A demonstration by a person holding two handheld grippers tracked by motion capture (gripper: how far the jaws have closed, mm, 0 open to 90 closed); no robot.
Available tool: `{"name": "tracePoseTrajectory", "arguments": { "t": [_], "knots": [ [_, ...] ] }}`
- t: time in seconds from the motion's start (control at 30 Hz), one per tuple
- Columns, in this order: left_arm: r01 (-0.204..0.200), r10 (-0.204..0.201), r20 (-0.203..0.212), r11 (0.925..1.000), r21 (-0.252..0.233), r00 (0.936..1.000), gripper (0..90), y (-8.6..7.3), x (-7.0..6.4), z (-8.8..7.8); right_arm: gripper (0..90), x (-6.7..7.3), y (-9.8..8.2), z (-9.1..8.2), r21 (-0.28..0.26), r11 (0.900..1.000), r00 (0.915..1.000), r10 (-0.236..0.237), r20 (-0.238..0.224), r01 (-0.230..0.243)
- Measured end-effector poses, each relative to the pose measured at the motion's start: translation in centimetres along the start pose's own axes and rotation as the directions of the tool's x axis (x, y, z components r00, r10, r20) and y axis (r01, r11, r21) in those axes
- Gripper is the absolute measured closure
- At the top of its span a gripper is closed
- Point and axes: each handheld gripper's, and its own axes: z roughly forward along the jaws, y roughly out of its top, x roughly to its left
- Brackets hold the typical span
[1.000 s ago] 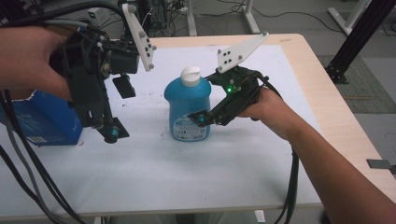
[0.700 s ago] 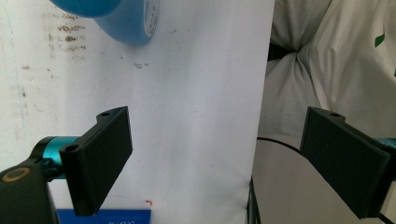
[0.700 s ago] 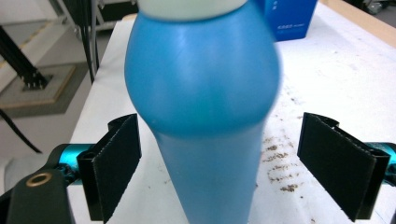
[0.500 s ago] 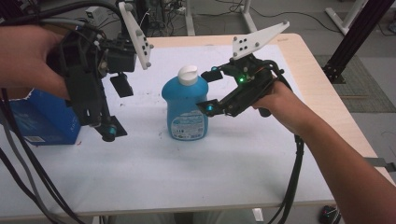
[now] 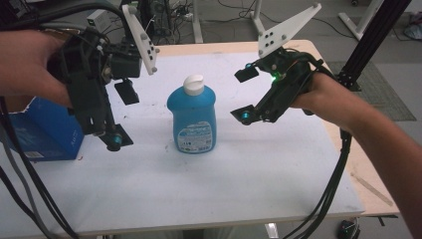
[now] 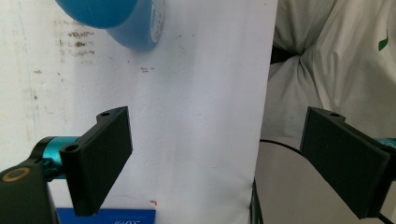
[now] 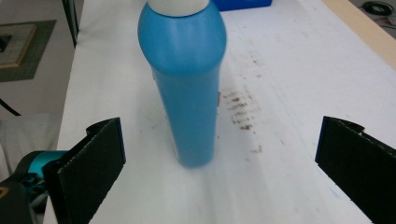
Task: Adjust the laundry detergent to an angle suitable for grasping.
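High view: blue bottle (image 5: 193,119) upright mid-table (image 5: 249,189); right gripper (image 5: 246,94) beside it, jaws just opened wide, empty. Left gripper (image 5: 122,117) wide, empty, near blue box (image 5: 40,134).
Left gripper view: bottle base ahead.
Right gripper view: bottle (image 7: 187,88) between jaws, untouched. Best withdraw straight, avoid tipping.

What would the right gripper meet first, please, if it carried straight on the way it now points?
Most likely the blue bottle: in the right gripper view it stands upright on the white table, centred ahead of the right gripper, whose jaws have just opened with nothing between them. Depth is uncertain, so its height could matter.
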Motion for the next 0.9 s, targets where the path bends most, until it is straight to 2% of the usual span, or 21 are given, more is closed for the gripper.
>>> {"name": "tracePoseTrajectory", "arguments": {
  "t": [0.03, 0.07, 0.1, 0.23, 0.27, 0.3, 0.33, 0.37, 0.4, 0.43, 0.47, 0.5, 0.6, 0.63, 0.67, 0.73, 0.83, 0.9],
  "knots": [
    [-0.001, 0.001, 0.000, 1.0000, -0.002, 1.0000, 9.3, 0.1, 0.0, 0.0, 0.7, -0.1, 0.1, -0.7, 0.018, 1.000, 1.0000, 0.001, -0.003, -0.001],
    [-0.005, 0.005, -0.004, 1.0000, 0.000, 1.0000, 9.3, 0.2, 0.1, -0.2, 0.7, -0.2, 0.2, -1.6, 0.048, 0.999, 0.9998, 0.006, 0.017, -0.007],
    [-0.005, 0.005, -0.004, 1.0000, 0.000, 1.0000, 9.3, 0.2, 0.1, -0.2, 0.7, -0.2, 0.2, -1.6, 0.048, 0.999, 0.9998, 0.006, 0.017, -0.007],
    [-0.003, 0.003, -0.009, 1.0000, -0.004, 1.0000, 9.3, 0.5, 0.6, -0.6, 0.7, -0.4, 0.5, -3.7, 0.123, 0.992, 0.9993, -0.004, 0.036, 0.000],
    [-0.005, 0.005, -0.011, 1.0000, -0.001, 0.9999, 9.3, 0.6, 0.8, -0.7, 0.7, -0.6, 0.6, -4.4, 0.182, 0.983, 0.9969, 0.025, 0.075, -0.038],
    [-0.011, 0.011, -0.011, 0.9999, -0.008, 0.9999, 9.3, 0.7, 0.9, -0.8, 0.7, -0.6, 0.6, -4.4, 0.182, 0.983, 0.9969, 0.025, 0.075, -0.038],
    [-0.026, 0.026, -0.012, 0.9996, -0.015, 0.9996, 9.3, 0.8, 1.1, -0.9, 0.9, -0.8, 0.4, -4.8, 0.233, 0.970, 0.9934, 0.046, 0.105, -0.069],
    [-0.032, 0.032, -0.017, 0.9992, -0.023, 0.9993, 9.3, 0.9, 1.2, -0.9, 0.9, -0.8, 0.4, -4.8, 0.233, 0.970, 0.9934, 0.046, 0.105, -0.069],
    [-0.033, 0.032, -0.021, 0.9993, -0.017, 0.9993, 9.2, 1.0, 1.4, -1.0, 1.4, -0.9, 0.2, -5.2, 0.285, 0.954, 0.9900, 0.061, 0.128, -0.095],
    [-0.030, 0.030, -0.024, 0.9995, -0.013, 0.9993, 9.2, 1.1, 1.7, -1.0, 1.4, -0.9, 0.2, -5.2, 0.285, 0.954, 0.9900, 0.061, 0.128, -0.095],
    [-0.026, 0.025, -0.033, 0.9997, -0.002, 0.9991, 9.3, 1.4, 2.2, -1.1, 1.4, -1.1, 0.1, -5.6, 0.323, 0.940, 0.9866, 0.068, 0.148, -0.114],
    [-0.026, 0.025, -0.033, 0.9997, -0.002, 0.9991, 9.3, 1.4, 2.2, -1.1, 1.4, -1.1, 0.1, -5.6, 0.323, 0.940, 0.9866, 0.068, 0.148, -0.114],
    [-0.019, 0.019, -0.036, 0.9997, -0.014, 0.9992, 9.3, 1.8, 3.1, -1.3, 1.4, -1.5, -0.1, -6.3, 0.354, 0.928, 0.9870, 0.070, 0.145, -0.118],
    [-0.020, 0.019, -0.037, 0.9996, -0.021, 0.9992, 9.3, 1.9, 3.3, -1.3, 1.4, -1.5, -0.1, -6.3, 0.354, 0.928, 0.9870, 0.070, 0.145, -0.118],
    [-0.028, 0.027, -0.041, 0.9993, -0.023, 0.9988, 9.3, 2.0, 3.6, -1.3, 1.4, -1.6, -0.1, -6.3, 0.373, 0.919, 0.9867, 0.081, 0.141, -0.129],
    [-0.036, 0.035, -0.047, 0.9992, -0.019, 0.9983, 9.3, 2.1, 4.1, -1.2, 1.4, -1.7, -0.1, -6.3, 0.383, 0.915, 0.9874, 0.080, 0.136, -0.127],
    [-0.033, 0.032, -0.051, 0.9993, -0.018, 0.9982, 9.3, 2.0, 4.7, -1.1, 1.4, -1.9, -0.2, -6.0, 0.425, 0.896, 0.9881, 0.083, 0.129, -0.131],
    [-0.029, 0.028, -0.046, 0.9994, -0.019, 0.9985, 9.3, 2.0, 4.9, -1.0, 1.4, -1.9, -0.2, -5.9, 0.442, 0.887, 0.9886, 0.086, 0.124, -0.133]
  ]
}}
